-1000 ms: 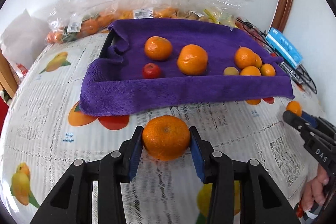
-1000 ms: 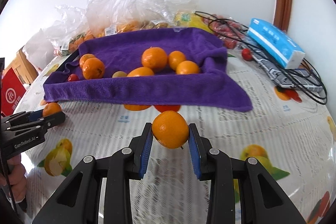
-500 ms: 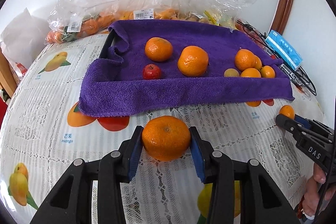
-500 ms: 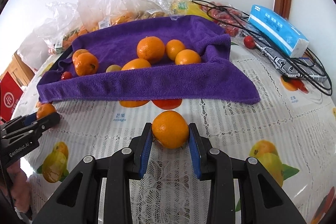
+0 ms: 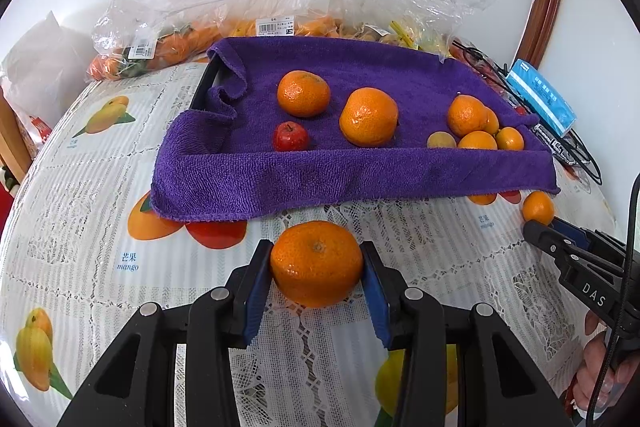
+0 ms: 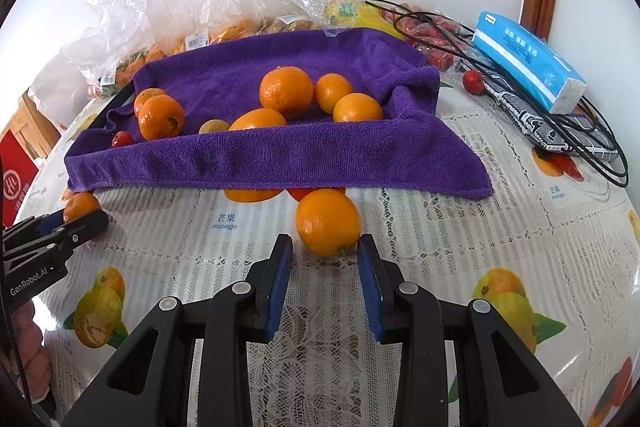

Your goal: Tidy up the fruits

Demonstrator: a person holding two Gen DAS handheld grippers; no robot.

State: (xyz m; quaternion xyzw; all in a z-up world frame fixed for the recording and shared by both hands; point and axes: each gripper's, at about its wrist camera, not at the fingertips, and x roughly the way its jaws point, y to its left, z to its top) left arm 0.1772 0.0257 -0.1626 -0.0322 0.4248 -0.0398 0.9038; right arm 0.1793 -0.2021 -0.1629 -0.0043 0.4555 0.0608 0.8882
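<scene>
My left gripper (image 5: 316, 251) is shut on a large mandarin (image 5: 316, 267), its blue pads pressing both sides just above the fruit-print tablecloth. A purple towel-lined tray (image 5: 320, 179) lies beyond it and holds several mandarins (image 5: 368, 117) and a small red fruit (image 5: 291, 137). In the right wrist view a smaller orange (image 6: 328, 215) rests on the cloth at the tips of my right gripper (image 6: 324, 241). Its jaws stand apart, and a gap shows beside the left pad. The same tray (image 6: 280, 155) lies just behind the orange.
Clear plastic bags of fruit (image 5: 168, 43) crowd the wall behind the tray. At the right are a blue tissue pack (image 6: 528, 63), black cables (image 6: 580, 131) and a loose red fruit (image 6: 473, 81). A red box (image 6: 16, 179) stands past the table's left edge.
In the right wrist view the orange has gone from between the pads to just ahead of the fingertips, down on the cloth and nearer the tray. The left gripper and its mandarin have not moved.
</scene>
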